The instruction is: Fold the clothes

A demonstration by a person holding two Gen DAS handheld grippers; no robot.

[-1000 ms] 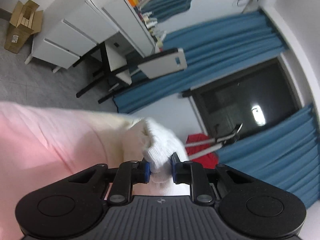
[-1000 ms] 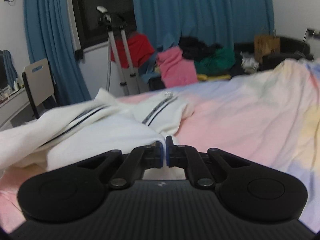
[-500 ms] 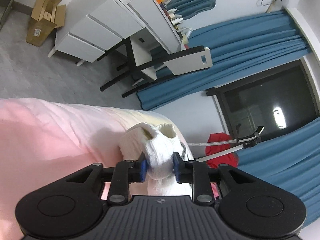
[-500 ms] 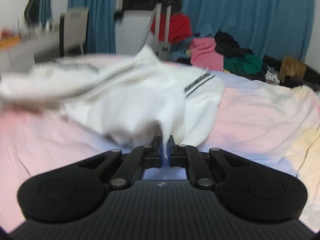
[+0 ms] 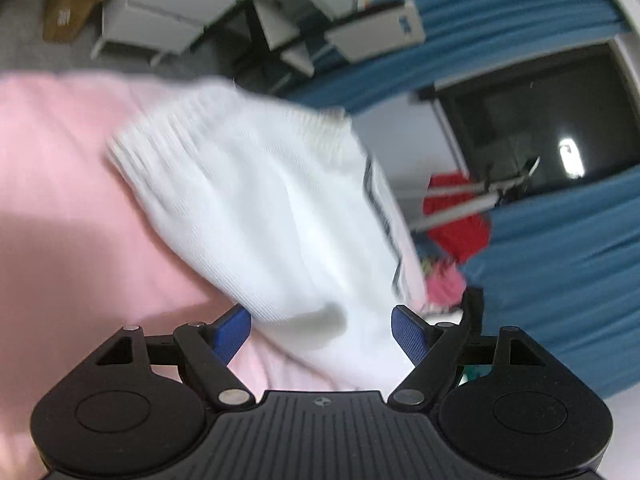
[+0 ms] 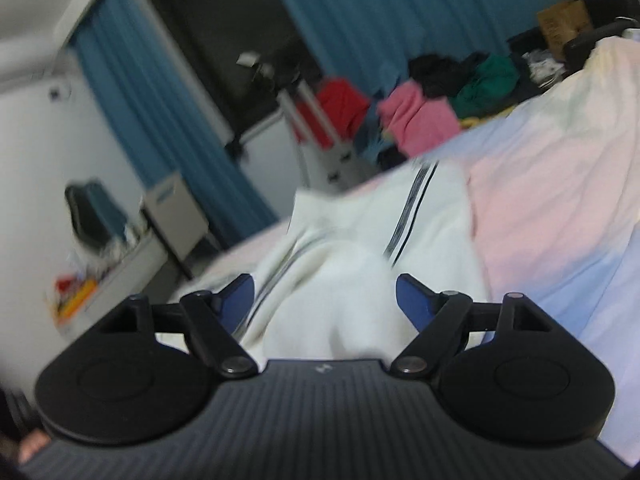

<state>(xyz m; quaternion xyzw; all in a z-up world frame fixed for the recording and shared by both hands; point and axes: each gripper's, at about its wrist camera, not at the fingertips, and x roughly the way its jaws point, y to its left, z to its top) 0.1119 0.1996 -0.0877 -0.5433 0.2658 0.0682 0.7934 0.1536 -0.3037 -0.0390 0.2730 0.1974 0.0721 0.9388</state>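
A white knit garment (image 5: 260, 216) with dark stripes and a ribbed hem lies on the pink bedsheet (image 5: 60, 200). My left gripper (image 5: 322, 326) is open, its blue pads wide apart on either side of the cloth's near end. In the right wrist view the same garment (image 6: 352, 264) lies bunched on the sheet (image 6: 560, 184). My right gripper (image 6: 324, 300) is open too, with the cloth between and beyond its pads. Both views are blurred.
A white desk with drawers (image 5: 160, 12), a chair (image 5: 376, 28) and a cardboard box (image 5: 68, 0) stand beyond the bed's left side. A tripod (image 6: 308, 112) and a pile of red, pink, green and black clothes (image 6: 440, 92) sit by the blue curtains (image 6: 360, 12).
Both grippers have opened and let go of the white garment. It has dropped onto the bed and spread out. Both cameras have swung.
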